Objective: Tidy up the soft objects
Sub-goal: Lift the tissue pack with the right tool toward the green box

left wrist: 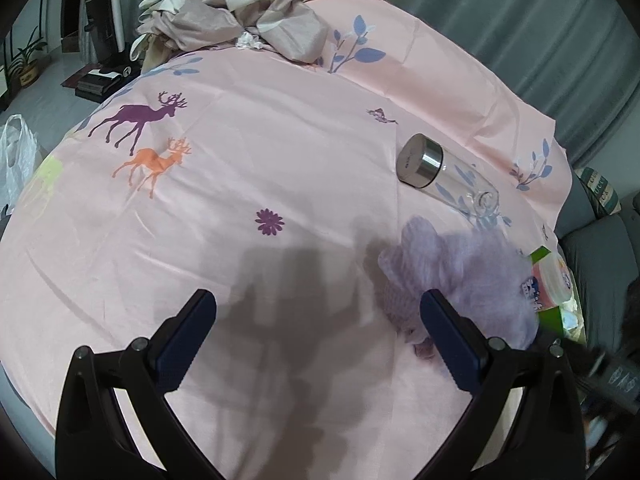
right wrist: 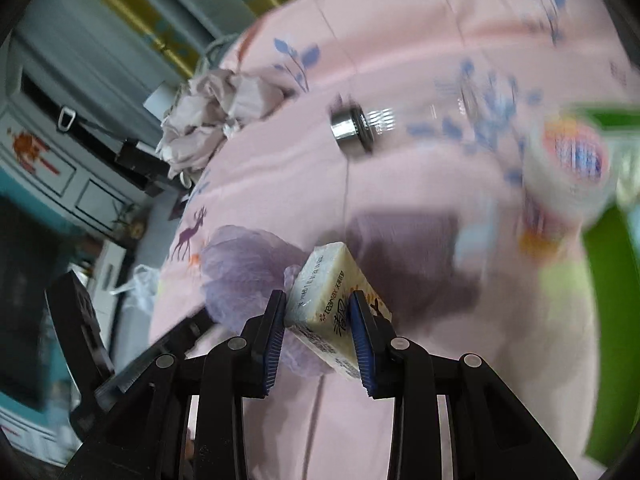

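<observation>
My right gripper (right wrist: 318, 300) is shut on a small cream tissue pack (right wrist: 334, 284), which hangs above the pink printed sheet (right wrist: 400, 184). A fluffy purple bath puff (right wrist: 244, 268) lies just left of the pack; in the left wrist view the puff (left wrist: 460, 268) sits beside my left gripper's right finger (left wrist: 448, 336). My left gripper (left wrist: 316, 304) hovers open over the sheet (left wrist: 240, 184) with nothing between its fingers. A crumpled beige cloth (left wrist: 244, 16) is heaped at the sheet's far edge, and the same cloth (right wrist: 216, 116) shows in the right wrist view.
A clear glass bottle with a steel cap (left wrist: 424, 162) lies on its side mid-sheet; the bottle (right wrist: 356, 128) looks blurred in the right view. A green box (right wrist: 608, 248) with packaged goods (right wrist: 568, 168) stands at the right. A white plastic bag (left wrist: 18, 156) is on the floor.
</observation>
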Demonstrator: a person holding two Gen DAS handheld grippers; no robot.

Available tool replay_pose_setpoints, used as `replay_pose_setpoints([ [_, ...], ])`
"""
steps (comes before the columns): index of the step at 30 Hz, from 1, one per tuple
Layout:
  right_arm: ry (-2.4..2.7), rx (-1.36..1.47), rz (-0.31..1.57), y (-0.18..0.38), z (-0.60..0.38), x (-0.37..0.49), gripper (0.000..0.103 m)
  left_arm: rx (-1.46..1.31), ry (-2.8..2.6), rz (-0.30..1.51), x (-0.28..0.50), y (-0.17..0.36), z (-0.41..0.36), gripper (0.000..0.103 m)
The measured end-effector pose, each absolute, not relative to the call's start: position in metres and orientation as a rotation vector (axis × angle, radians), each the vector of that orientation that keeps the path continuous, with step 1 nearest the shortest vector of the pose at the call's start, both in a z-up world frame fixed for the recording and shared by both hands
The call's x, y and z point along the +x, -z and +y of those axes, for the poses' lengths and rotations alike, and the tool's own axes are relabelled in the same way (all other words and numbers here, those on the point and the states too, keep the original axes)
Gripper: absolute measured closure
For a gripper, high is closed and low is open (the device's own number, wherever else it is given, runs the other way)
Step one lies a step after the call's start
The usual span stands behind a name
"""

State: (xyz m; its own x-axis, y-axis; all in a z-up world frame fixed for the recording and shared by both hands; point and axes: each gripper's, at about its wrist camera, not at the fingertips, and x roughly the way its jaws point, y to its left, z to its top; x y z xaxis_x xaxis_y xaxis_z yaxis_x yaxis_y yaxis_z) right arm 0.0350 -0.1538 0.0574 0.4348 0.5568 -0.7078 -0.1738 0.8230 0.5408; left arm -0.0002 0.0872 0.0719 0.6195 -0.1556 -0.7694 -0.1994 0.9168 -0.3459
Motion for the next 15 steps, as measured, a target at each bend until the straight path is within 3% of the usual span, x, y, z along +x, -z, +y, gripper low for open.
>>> replay_pose_setpoints([
  [10,-0.296,0.371,1.069,-0.050,-0.186,0.032,0.070,-0.404,0.005,0.919,-0.003,-0.071,0.079,0.001],
  [15,-0.217,0.336,1.008,-0.061,-0.204,0.024,0.047,-0.434,-0.019,0.796,-0.016,-0.090,0.086,0.001],
])
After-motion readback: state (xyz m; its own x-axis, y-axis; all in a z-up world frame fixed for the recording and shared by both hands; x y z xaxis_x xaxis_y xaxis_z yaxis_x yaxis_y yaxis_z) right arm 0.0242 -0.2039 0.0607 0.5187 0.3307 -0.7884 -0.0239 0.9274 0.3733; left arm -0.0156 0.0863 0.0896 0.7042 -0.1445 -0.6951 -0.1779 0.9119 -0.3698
